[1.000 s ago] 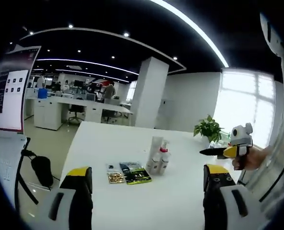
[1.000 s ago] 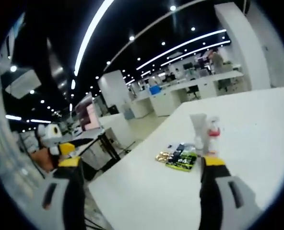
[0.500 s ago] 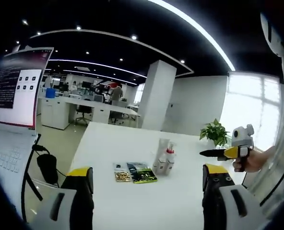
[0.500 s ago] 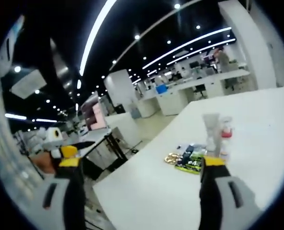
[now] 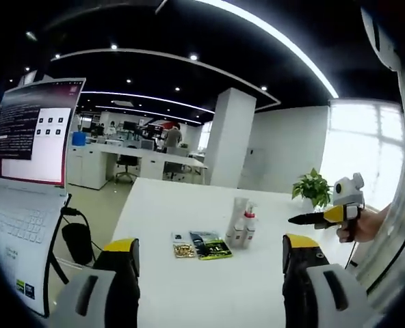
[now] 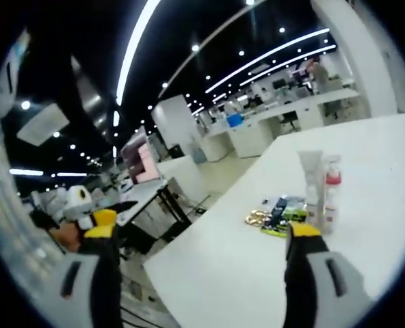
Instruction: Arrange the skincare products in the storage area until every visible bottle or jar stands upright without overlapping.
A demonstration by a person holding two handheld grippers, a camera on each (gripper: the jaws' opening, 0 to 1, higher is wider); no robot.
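On the white table point(image 5: 168, 205) a white tube point(image 5: 238, 220) and a spray bottle with a red collar point(image 5: 250, 224) stand upright, close side by side. A green-black packet point(image 5: 211, 244) and a gold packet point(image 5: 184, 247) lie flat beside them. My left gripper point(image 5: 211, 243) is open and empty, well short of them. The right gripper point(image 5: 329, 216), held in a hand, hovers right of the bottles. In the right gripper view the tube point(image 6: 312, 186), bottle point(image 6: 332, 193) and packets point(image 6: 284, 208) sit ahead of my open, empty right gripper point(image 6: 202, 232). The left gripper point(image 6: 93, 213) shows far left.
An open laptop point(image 5: 28, 143) stands at the table's left edge with a black cable and adapter point(image 5: 76, 240) hanging beside it. A potted plant point(image 5: 315, 188) sits at the far right corner. A white pillar point(image 5: 230, 137) and office desks with a person lie beyond.
Both cameras have shifted, so the products sit slightly further right in each view. Nothing on the table has moved. Both grippers stay open.
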